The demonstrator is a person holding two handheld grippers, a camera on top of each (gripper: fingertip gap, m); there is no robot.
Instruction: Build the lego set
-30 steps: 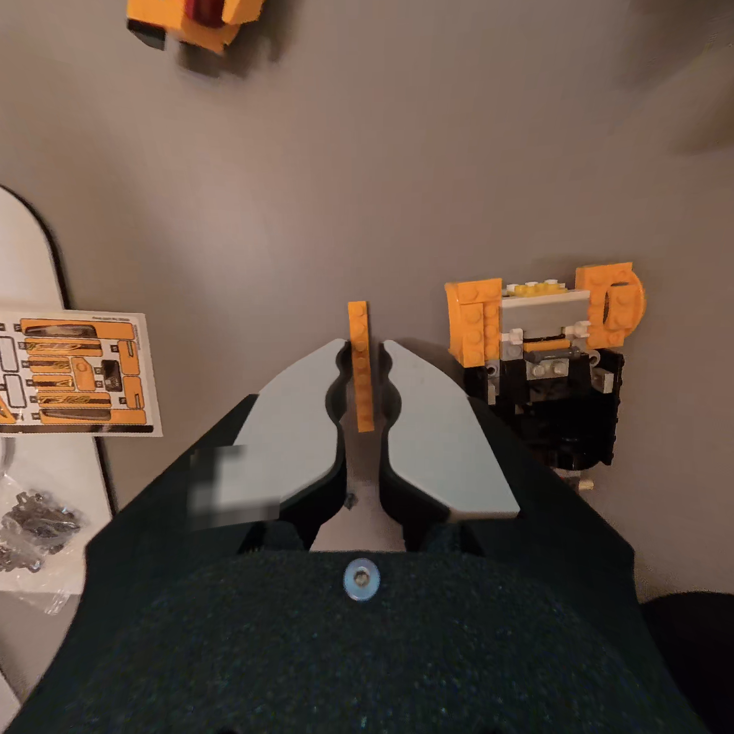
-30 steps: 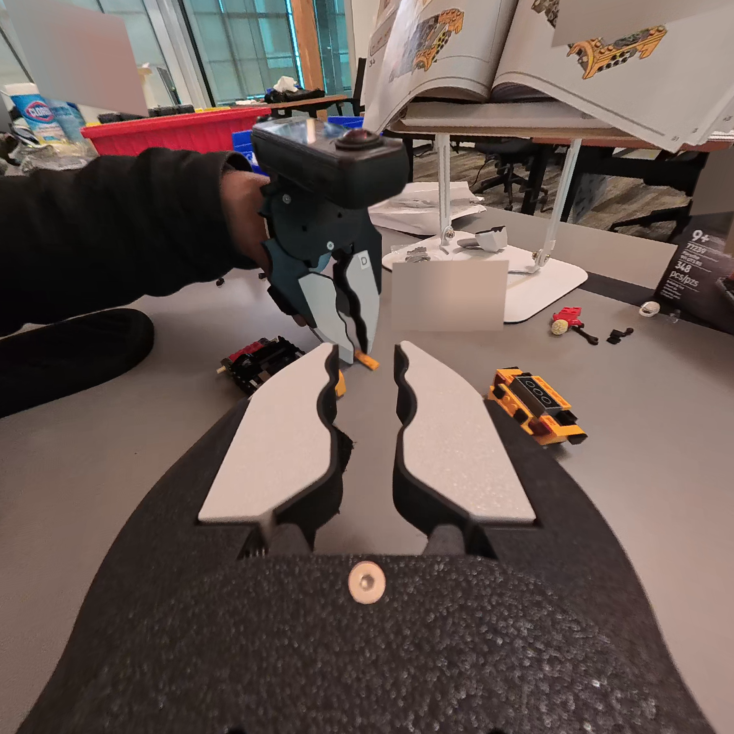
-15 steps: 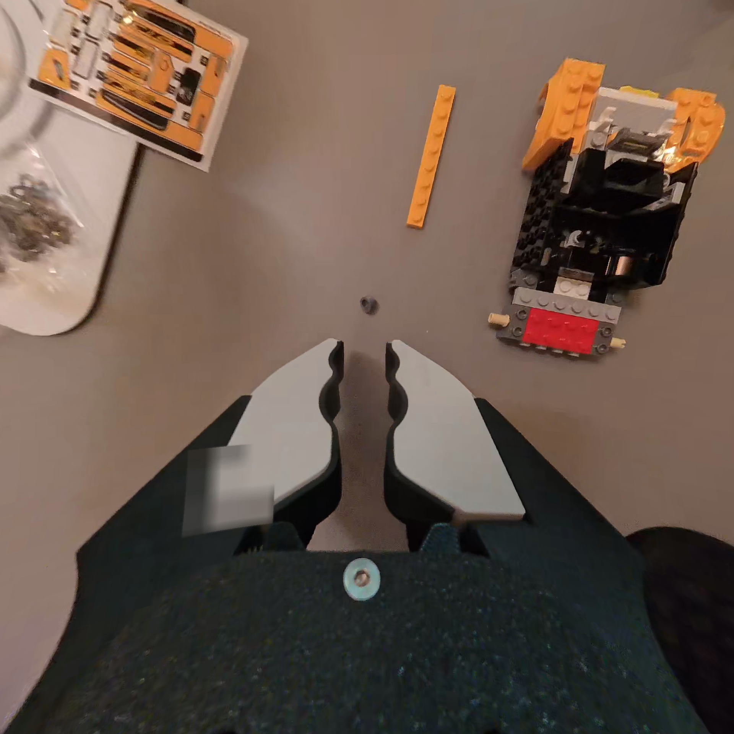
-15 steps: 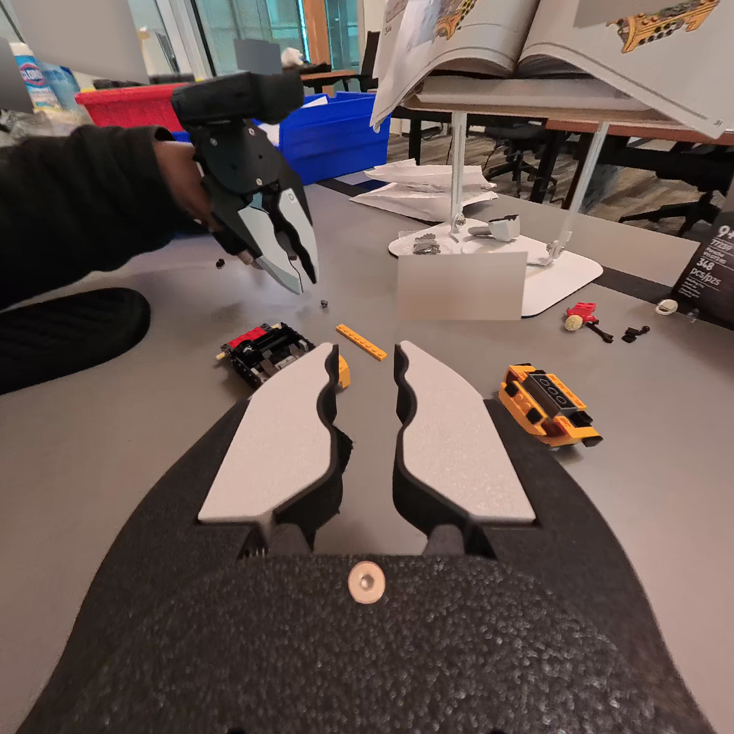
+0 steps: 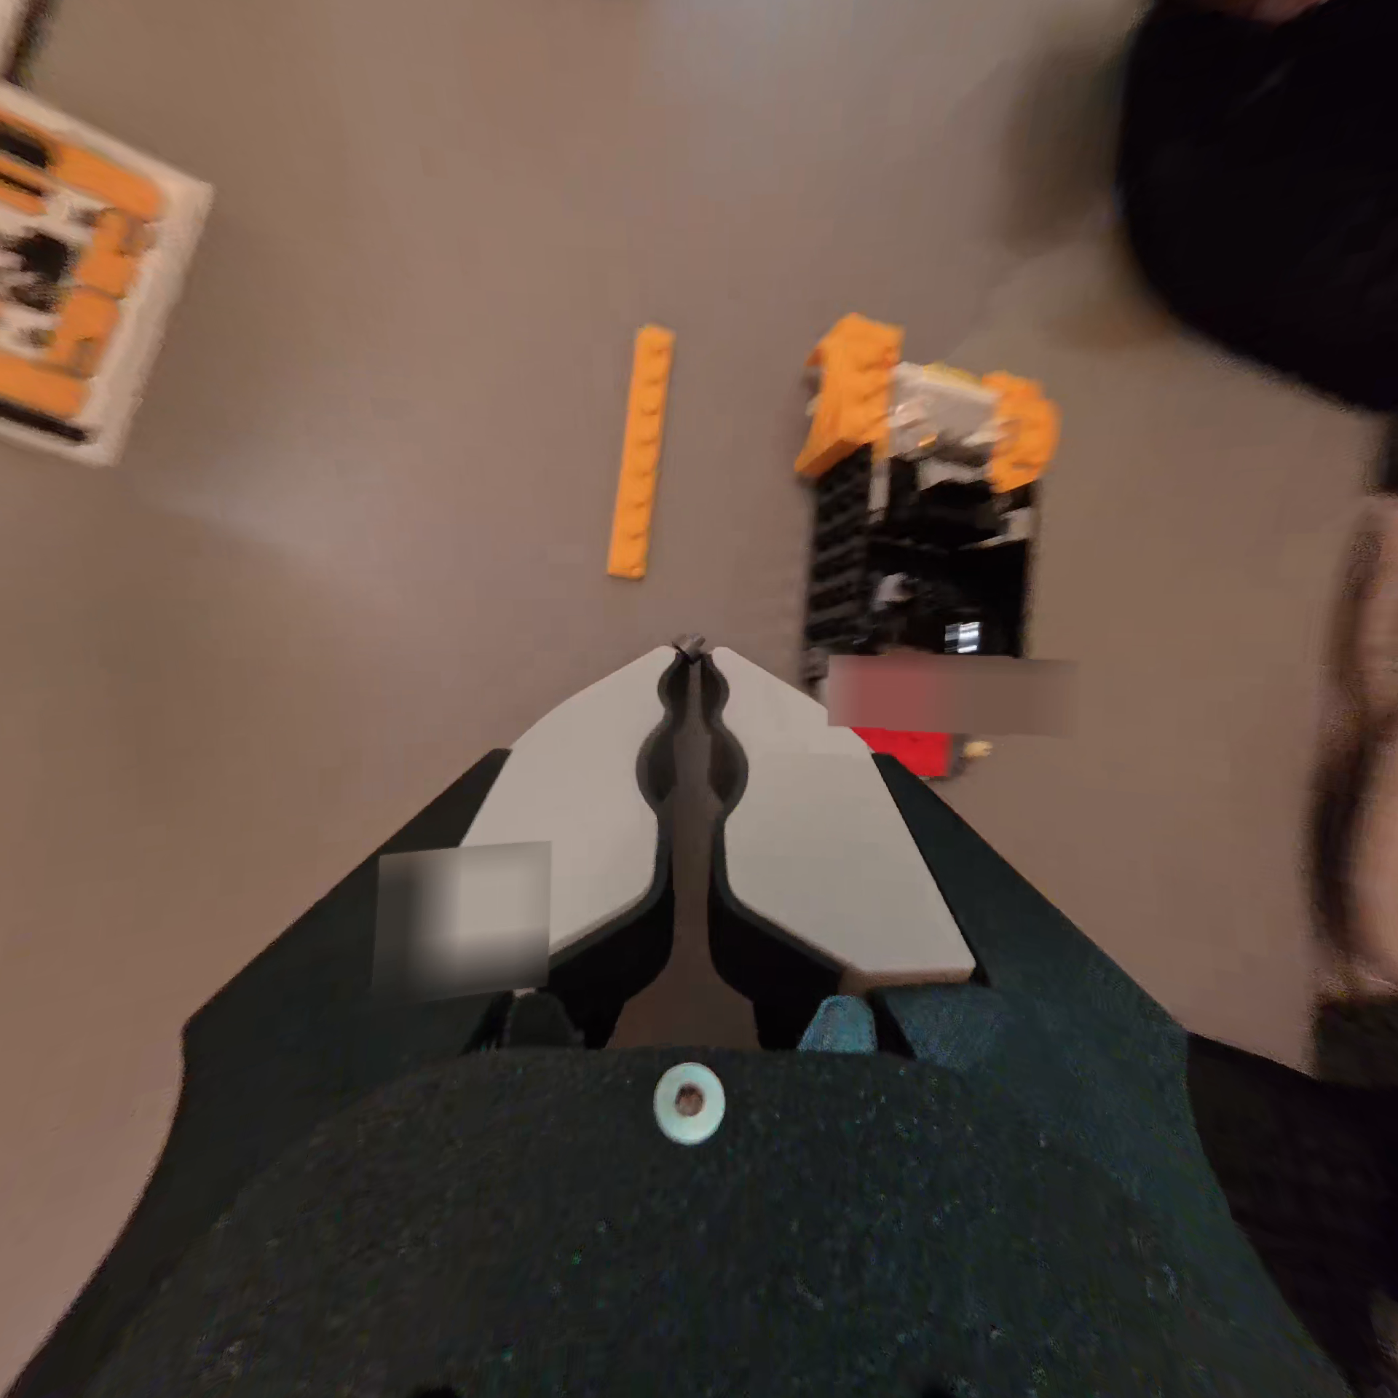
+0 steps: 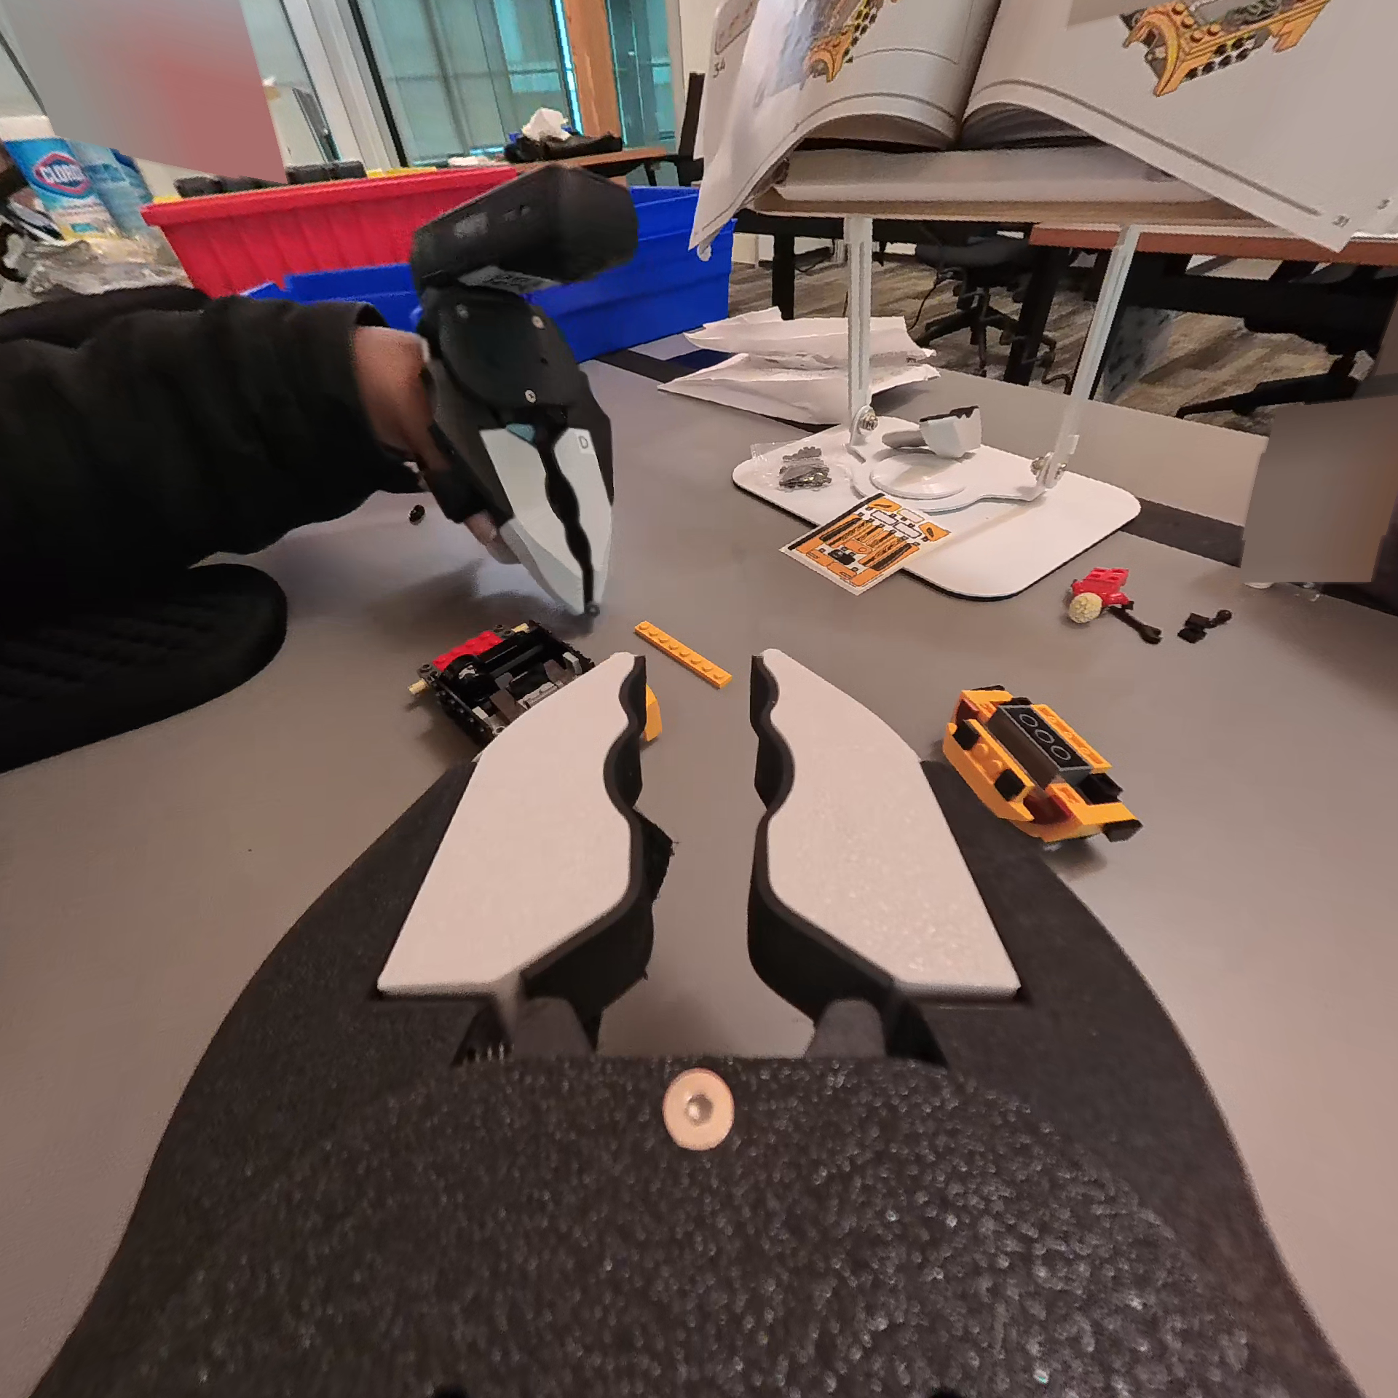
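**Left tool pinches a tiny dark bit; right tool idle & open**

The lego set sits in pcs on the grey counter (image 6: 227,870). Main chunk is a black chassis (image 6: 499,681) w/ a red plate at one end, tan pins sticking out the sides, and orange w/ grey bricks at the other end, seen clearly in the left wrist view (image 5: 919,522). Just beside it lies 1 long thin orange plate (image 5: 641,452), flat, studs up, apart from the chassis and not touching either tool. Off to the right is 1 orange sub-build (image 6: 1040,764) w/ a dark studded block on top and black trim, well apart from the chassis.

Left tool (image 5: 690,655) is closed down on 1 tiny dark piece (image 5: 688,647) right at the tips, which are at the counter close to the chassis' red end and the near end of the plate; in the right wrist view (image 6: 586,601) it tilts steeply downward, held by a person's hand in a black sleeve (image 6: 174,424). Too small to tell what the piece is.

Right tool (image 6: 696,666) has its jaws apart, nothing btwn them, hovering low, pointed at the orange plate.

Elsewhere: 1 sticker sheet (image 6: 870,541) half on the white stand base (image 6: 1059,529), 1 small bag of dark parts (image 6: 806,469), 1 open instruction book (image 6: 1021,76) up top, 1 red-and-tan bit (image 6: 1101,594), a couple of small black pcs (image 6: 1203,624). 1 red bin (image 6: 318,227) and 1 blue bin (image 6: 650,280) behind.
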